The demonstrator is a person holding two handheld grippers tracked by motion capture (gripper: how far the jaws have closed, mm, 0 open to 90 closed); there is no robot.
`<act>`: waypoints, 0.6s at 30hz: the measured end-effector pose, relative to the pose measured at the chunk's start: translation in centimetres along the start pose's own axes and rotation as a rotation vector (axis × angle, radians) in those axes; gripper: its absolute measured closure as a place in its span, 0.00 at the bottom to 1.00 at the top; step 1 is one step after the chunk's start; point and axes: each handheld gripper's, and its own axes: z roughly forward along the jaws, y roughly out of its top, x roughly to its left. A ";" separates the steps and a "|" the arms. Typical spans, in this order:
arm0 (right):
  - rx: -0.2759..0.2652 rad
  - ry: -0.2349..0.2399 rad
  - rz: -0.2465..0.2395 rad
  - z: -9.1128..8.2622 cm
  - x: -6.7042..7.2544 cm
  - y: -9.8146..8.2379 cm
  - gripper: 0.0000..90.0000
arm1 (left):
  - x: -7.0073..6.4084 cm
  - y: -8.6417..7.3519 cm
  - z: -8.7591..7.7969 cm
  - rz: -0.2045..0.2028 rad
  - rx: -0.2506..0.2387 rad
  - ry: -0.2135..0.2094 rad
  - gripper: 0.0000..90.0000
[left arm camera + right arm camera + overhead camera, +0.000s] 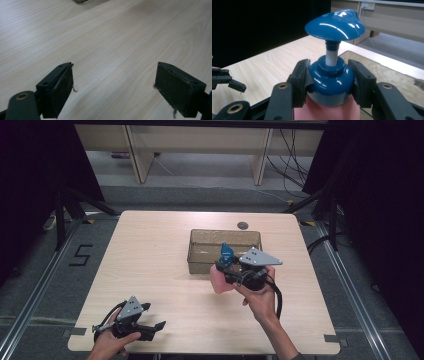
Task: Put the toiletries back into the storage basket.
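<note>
At the lower left of the high view, the left gripper [152, 329] lies low over the tabletop [150, 265], held by the person's left hand [111, 344] at the near edge. In the left gripper view its jaws stand wide apart with bare wood grain between them, nothing held. Moving right in the high view, a shallow clear tray [200, 251] sits right of centre on the tabletop, toward the far side, with a small dark round fitting [243, 225] in the wood just beyond it. Just in front of the tray, touching or nearly touching its near wall, stands a pink pump bottle [220, 281] with a blue top. The right gripper [228, 268] is at the bottle's neck, held by the right hand [261, 299], whose forearm comes up from the bottom edge. In the right gripper view the jaws press on either side of the bottle's blue collar [331, 77], with the blue pump head [335, 24] standing upright above them on a white stem and the pink body [325, 111] below. In that view the tray [392, 75] lies at the right and the left gripper [237, 86] shows at the far left edge.
</note>
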 end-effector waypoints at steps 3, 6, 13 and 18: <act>-0.004 -0.001 0.015 -0.2 -0.2 0.4 0.60 | 0.0 -0.1 0.0 0.001 -0.004 -0.002 0.16; -0.011 -0.019 0.014 -0.6 -0.9 1.0 0.60 | 0.0 0.0 0.0 -0.009 -0.007 0.005 0.16; -0.036 -0.037 0.028 -1.1 -1.9 1.7 0.60 | 0.0 0.0 0.0 -0.002 0.000 -0.003 0.16; -0.032 -0.059 0.045 -1.3 -2.3 2.2 0.60 | 0.0 0.0 0.0 -0.001 -0.001 -0.003 0.16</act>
